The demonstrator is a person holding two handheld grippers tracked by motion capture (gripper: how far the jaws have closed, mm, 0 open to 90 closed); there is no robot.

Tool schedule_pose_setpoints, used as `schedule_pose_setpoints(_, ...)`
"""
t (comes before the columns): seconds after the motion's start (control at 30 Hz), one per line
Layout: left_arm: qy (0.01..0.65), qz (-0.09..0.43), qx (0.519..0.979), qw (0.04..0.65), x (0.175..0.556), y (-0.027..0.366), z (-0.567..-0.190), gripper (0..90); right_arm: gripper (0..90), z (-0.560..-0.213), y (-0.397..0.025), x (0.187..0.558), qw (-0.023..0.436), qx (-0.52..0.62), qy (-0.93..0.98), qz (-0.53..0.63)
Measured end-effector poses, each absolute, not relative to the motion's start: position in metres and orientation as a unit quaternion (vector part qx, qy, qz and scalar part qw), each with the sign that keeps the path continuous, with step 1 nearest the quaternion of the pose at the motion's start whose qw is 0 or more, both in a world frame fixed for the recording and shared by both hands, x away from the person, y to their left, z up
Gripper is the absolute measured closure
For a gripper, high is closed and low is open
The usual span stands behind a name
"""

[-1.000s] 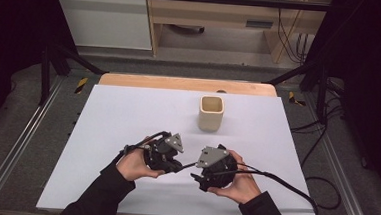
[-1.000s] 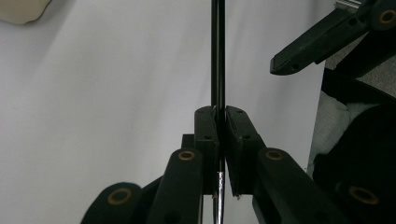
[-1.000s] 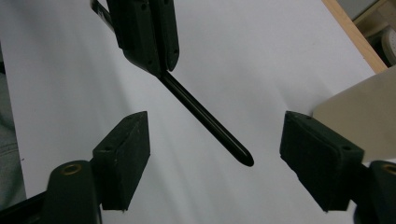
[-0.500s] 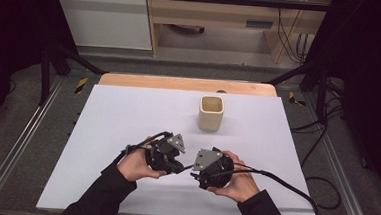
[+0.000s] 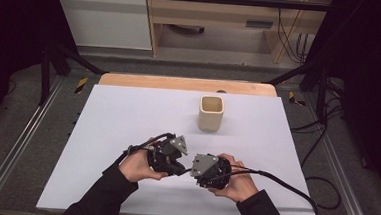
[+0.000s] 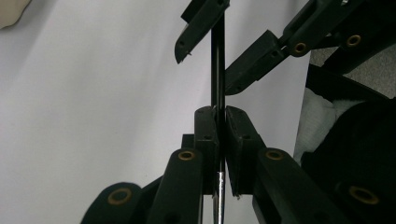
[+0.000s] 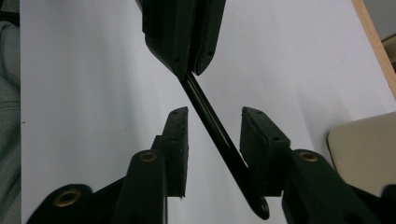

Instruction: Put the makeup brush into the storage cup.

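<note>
Here the left gripper (image 6: 219,122) is clamped on a thin black rod (image 6: 217,70), its two jaws pressed flat against the rod's sides. The rod runs straight ahead from those jaws and passes between the jaws of the right gripper (image 6: 205,70), which meets it head-on from the far side.

In the right gripper view, the right gripper (image 7: 214,122) stands with its jaws apart, and the rod (image 7: 210,116) slants through the gap between them, close to the right-hand jaw, without either pad pressing on it. Beyond, the rod's far end sits pinched in the left gripper (image 7: 190,70).

From above, both grippers are held low over the white counter (image 5: 117,118), tips nearly meeting, left gripper (image 5: 181,168) and right gripper (image 5: 193,171). A beige cup (image 5: 211,113) stands well ahead of them, apart from both.
</note>
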State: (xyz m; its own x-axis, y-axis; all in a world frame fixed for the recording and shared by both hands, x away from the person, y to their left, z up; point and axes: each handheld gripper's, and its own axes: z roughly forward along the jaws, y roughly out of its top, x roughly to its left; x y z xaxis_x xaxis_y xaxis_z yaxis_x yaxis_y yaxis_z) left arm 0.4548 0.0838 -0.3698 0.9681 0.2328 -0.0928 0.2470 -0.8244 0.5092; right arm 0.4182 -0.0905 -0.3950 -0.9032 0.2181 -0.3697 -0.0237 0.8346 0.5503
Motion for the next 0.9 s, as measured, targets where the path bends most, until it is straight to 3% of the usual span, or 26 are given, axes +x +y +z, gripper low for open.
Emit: schedule_pose_setpoints(0.9,0.116,-0.012,0.957,0.266,0.4530,0.0848,-0.3705,82.5,78.3,-0.4003,-0.0897,0.4166,0.200,0.019,0.938,0.281)
